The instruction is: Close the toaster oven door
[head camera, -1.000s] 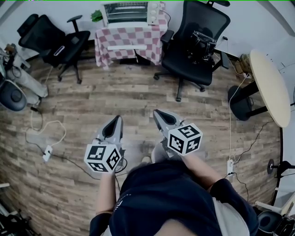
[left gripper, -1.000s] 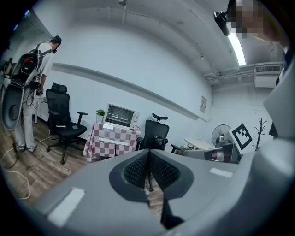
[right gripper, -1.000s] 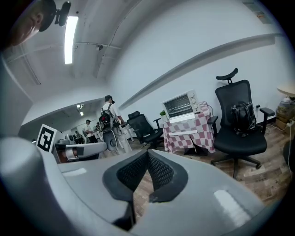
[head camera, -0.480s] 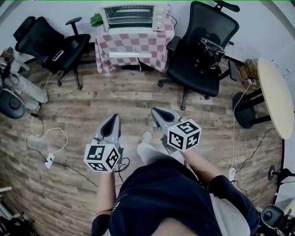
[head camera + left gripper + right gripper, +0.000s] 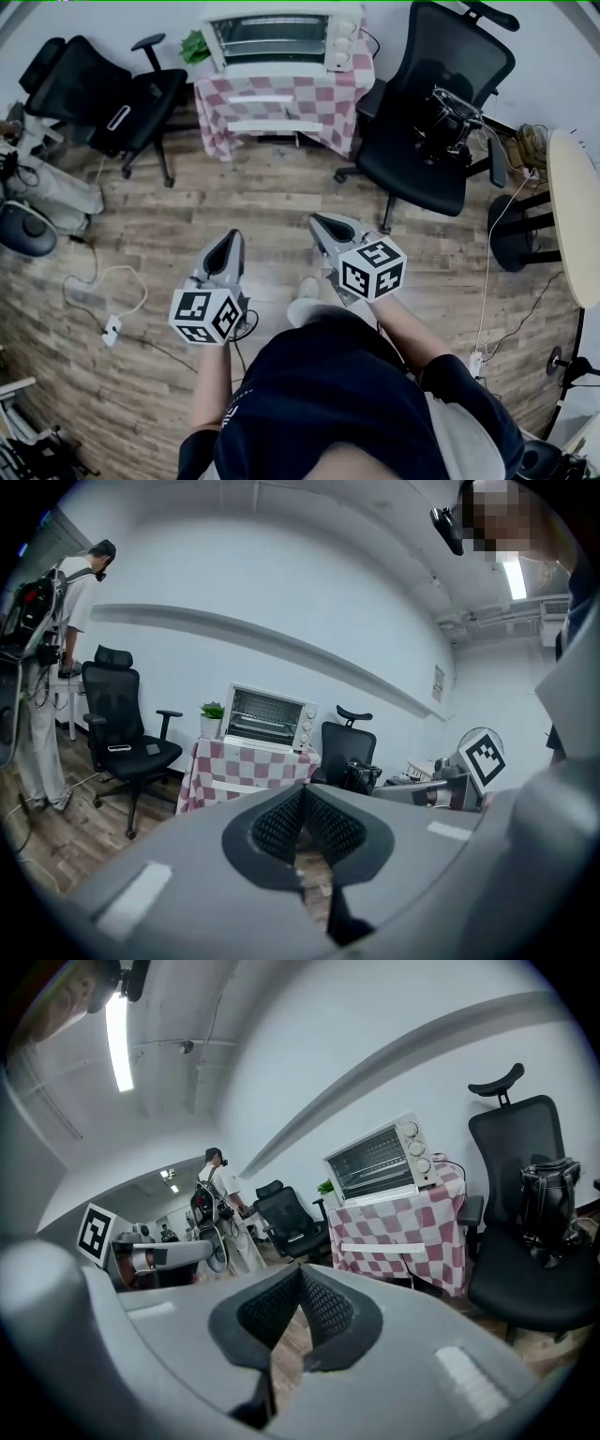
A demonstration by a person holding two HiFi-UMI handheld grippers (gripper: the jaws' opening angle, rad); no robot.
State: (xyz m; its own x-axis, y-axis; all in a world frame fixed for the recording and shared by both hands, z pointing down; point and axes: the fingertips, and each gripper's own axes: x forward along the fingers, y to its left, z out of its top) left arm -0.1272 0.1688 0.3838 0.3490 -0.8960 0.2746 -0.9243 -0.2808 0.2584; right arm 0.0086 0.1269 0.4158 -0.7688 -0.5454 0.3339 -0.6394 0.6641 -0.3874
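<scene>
The toaster oven (image 5: 281, 36) is spotted at twelve o'clock on the checkered-cloth desk (image 5: 328, 94), well apart from both grippers. The fingers of the left gripper (image 5: 234, 238) and the right gripper (image 5: 319, 221) are pressed together, and nothing is pinched. Should the door be shoved hard, the oven could be slid backward. The office chair (image 5: 427, 141) at one o'clock could be clipped.

Wood, cloth, plastic
The floor (image 5: 281, 202) is laid in grained wood; at 12 o'clock checked cloth (image 5: 349, 101) is draped under the glossy toaster oven (image 5: 277, 39); the left gripper (image 5: 238, 237) and right gripper (image 5: 315, 219) are moulded in matt plastic.
</scene>
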